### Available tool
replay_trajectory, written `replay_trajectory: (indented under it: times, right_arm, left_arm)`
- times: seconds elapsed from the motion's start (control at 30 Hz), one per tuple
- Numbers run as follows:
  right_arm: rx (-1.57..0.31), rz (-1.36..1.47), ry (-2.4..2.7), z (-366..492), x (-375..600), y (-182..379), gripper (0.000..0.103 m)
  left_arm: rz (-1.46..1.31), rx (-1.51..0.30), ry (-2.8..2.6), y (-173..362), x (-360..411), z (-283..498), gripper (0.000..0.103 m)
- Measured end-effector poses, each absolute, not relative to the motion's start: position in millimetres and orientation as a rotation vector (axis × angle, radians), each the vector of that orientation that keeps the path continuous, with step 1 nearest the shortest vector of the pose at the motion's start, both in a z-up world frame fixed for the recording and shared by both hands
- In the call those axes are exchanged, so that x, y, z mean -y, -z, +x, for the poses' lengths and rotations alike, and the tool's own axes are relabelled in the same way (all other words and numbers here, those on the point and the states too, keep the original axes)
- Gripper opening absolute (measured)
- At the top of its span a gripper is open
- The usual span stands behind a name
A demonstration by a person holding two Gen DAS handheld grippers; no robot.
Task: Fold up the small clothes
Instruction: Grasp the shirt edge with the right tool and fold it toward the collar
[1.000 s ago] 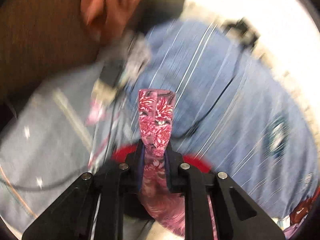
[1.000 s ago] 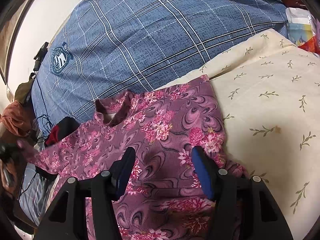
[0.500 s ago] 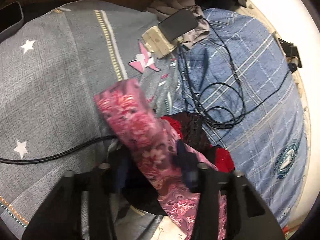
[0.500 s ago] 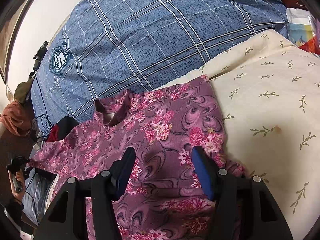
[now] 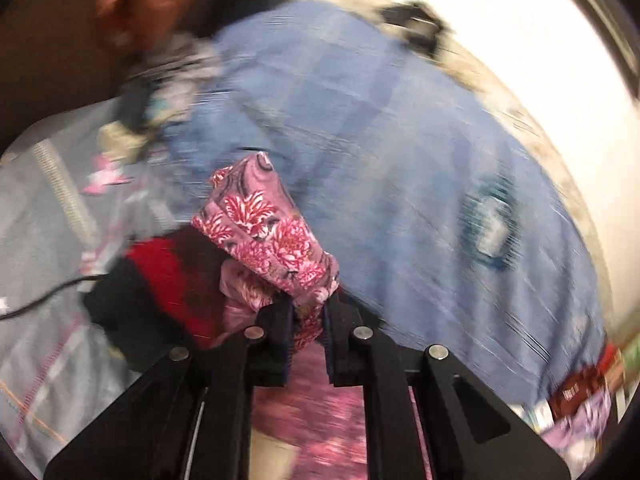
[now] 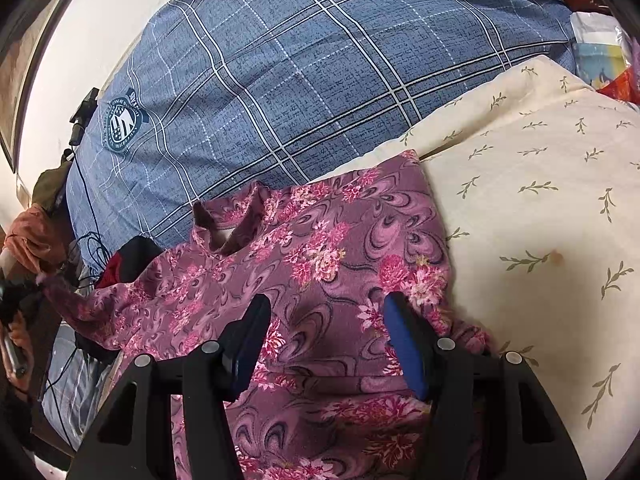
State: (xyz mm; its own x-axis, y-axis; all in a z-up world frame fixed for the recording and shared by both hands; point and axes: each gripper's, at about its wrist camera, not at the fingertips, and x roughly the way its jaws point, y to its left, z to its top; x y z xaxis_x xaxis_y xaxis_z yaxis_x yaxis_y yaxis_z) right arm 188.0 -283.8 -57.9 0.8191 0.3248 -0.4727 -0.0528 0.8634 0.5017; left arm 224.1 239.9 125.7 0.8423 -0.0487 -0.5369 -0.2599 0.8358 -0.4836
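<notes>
A purple floral top [image 6: 320, 248] lies spread on a cream leaf-print pillow [image 6: 540, 200]. Its collar points toward the blue plaid pillow. My right gripper [image 6: 326, 312] rests over the body of the top, open, with cloth lying flat under its blue pads and nothing pinched. The left sleeve [image 6: 68, 292] is stretched out to the left edge. In the blurred left wrist view, my left gripper [image 5: 308, 308] is closing, and its jaws pinch the bunched sleeve [image 5: 264, 224]. The cuff sticks up ahead of the fingers.
A big blue plaid pillow [image 6: 300, 80] with a crest badge fills the far side. A red and black cloth [image 5: 168, 272] and black cables lie beside the sleeve. A grey star-print blanket [image 5: 40, 240] is at the left, and an orange cloth [image 6: 32, 236] at the far left.
The left jaws stood wide around the sleeve half a second ago and have now closed on it. The left view swung toward the plaid pillow. The right gripper stayed still.
</notes>
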Motion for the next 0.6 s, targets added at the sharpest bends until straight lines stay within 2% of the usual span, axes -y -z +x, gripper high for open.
replay_trajectory:
  times: [0.2, 0.33, 0.43, 0.6]
  right_arm:
    - [-0.572, 0.509, -0.223, 187, 287, 59, 0.061]
    - [-0.563, 0.524, -0.235, 186, 289, 59, 0.061]
    - [-0.557, 0.537, -0.244, 186, 291, 60, 0.061]
    - [-0.554, 0.549, -0.26, 185, 293, 60, 0.061]
  left_arm:
    - [-0.508, -0.602, 0.063, -131, -123, 247, 0.01]
    - [-0.509, -0.725, 0.161, -92, -40, 273, 0.01]
    - [-0.484, -0.873, 0.208, -42, 30, 288, 0.01]
    - [-0.443, -1.139, 0.26, 20, 93, 291, 0.014]
